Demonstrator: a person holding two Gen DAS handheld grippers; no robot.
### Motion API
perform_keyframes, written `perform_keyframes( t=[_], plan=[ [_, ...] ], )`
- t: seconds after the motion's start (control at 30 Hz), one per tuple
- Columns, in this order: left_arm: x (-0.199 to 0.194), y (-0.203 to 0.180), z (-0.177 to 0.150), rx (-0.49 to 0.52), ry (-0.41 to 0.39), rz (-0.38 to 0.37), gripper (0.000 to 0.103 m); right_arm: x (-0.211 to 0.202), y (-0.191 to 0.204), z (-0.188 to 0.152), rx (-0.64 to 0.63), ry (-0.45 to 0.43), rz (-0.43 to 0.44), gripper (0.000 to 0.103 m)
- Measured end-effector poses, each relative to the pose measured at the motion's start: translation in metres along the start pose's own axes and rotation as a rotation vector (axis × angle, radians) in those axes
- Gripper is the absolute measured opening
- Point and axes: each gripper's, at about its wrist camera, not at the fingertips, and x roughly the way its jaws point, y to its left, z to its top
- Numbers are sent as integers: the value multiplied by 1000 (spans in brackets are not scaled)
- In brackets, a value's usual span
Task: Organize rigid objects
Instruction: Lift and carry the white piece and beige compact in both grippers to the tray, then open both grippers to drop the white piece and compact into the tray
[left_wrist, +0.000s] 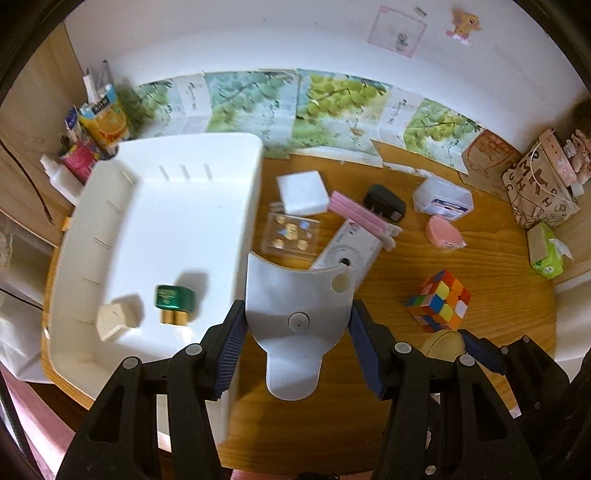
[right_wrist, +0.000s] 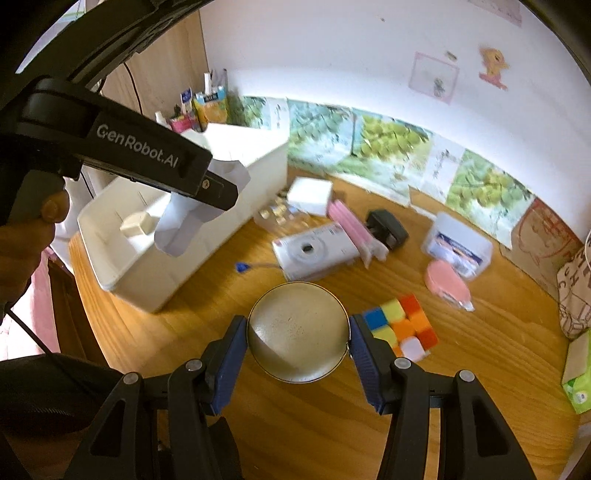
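Note:
My left gripper (left_wrist: 297, 332) is shut on a white plastic scoop-shaped piece (left_wrist: 295, 314) and holds it beside the right wall of the white bin (left_wrist: 155, 221). The bin holds a green battery pack (left_wrist: 174, 301) and a cream block (left_wrist: 118, 319). My right gripper (right_wrist: 298, 339) is shut on a round metal tin (right_wrist: 297, 332) above the wooden table, next to a Rubik's cube (right_wrist: 402, 328). The left gripper with the scoop also shows in the right wrist view (right_wrist: 199, 206), over the bin (right_wrist: 184, 266).
On the table lie a white instant camera (right_wrist: 314, 251), pink box (right_wrist: 351, 221), black charger (right_wrist: 388, 225), white square box (right_wrist: 310, 195), clear coin case (left_wrist: 290, 232), clear plastic box (right_wrist: 458, 243), pink round case (right_wrist: 447, 280) and a tissue pack (left_wrist: 546, 251). Tubes and pens stand behind the bin.

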Motion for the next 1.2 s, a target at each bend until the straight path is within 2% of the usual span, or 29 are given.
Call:
perform_keyframes(
  t=[0.6,1.2],
  plan=[
    [-10,100,6,-11,9,63,59,15,77,52,25,-99,43,56],
    [22,188,-4,-47,117,138,59,53,140,80,90,-171,105,56]
  ],
)
